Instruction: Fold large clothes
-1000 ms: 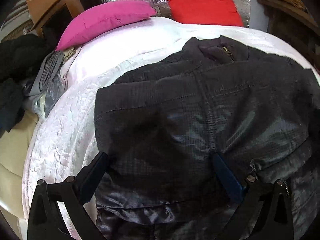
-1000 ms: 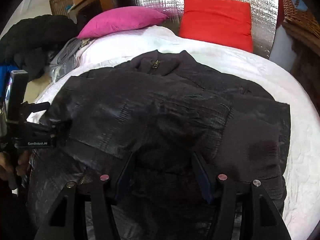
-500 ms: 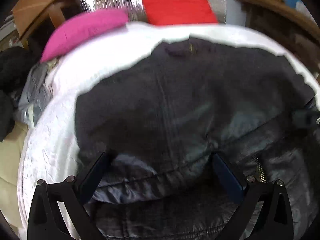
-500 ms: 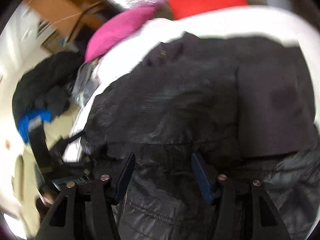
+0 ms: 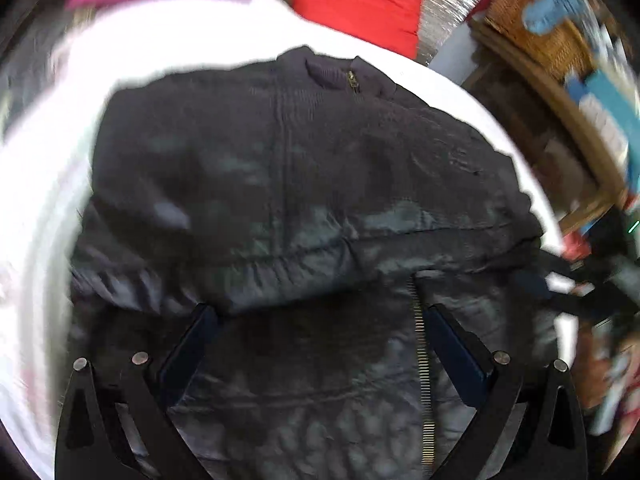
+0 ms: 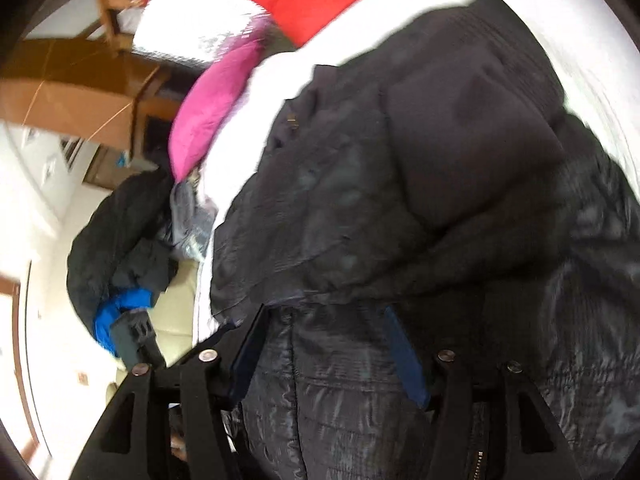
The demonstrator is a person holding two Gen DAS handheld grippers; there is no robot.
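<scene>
Here a black quilted jacket (image 5: pixel 304 184) lies spread on a white bedspread (image 5: pixel 52 184), collar and zip pull (image 5: pixel 352 79) at the far end from both tongs. The near part of the jacket lies under a folded-over layer whose edge runs crosswise just beyond the fingertips in both views.

The left gripper (image 5: pixel 318 320) hangs over the jacket's near half with its jaws wide apart; nothing is pinched between them, and whether the tips touch the cloth cannot be told. A line of zip teeth (image 5: pixel 418 360) runs toward the camera just inside its right finger. Past that finger, at the jacket's side edge, a blurred dark shape shows that may be the other tong.

The right gripper (image 6: pixel 324 312) is rolled, so its view is tilted. Its jaws are parted and widening, with quilted cloth lying in the gap below them; the pads do not press on it as far as the picture shows. Ahead of it a smooth dark panel of the jacket (image 6: pixel 472 128) lies folded across the top.

Beyond the jacket, far from both tongs, lie a pink pillow (image 6: pixel 216 108) and a red pillow (image 5: pixel 360 4). Left of the right gripper, off the bedspread, sits a heap of dark clothes (image 6: pixel 120 240) with a blue patch.
</scene>
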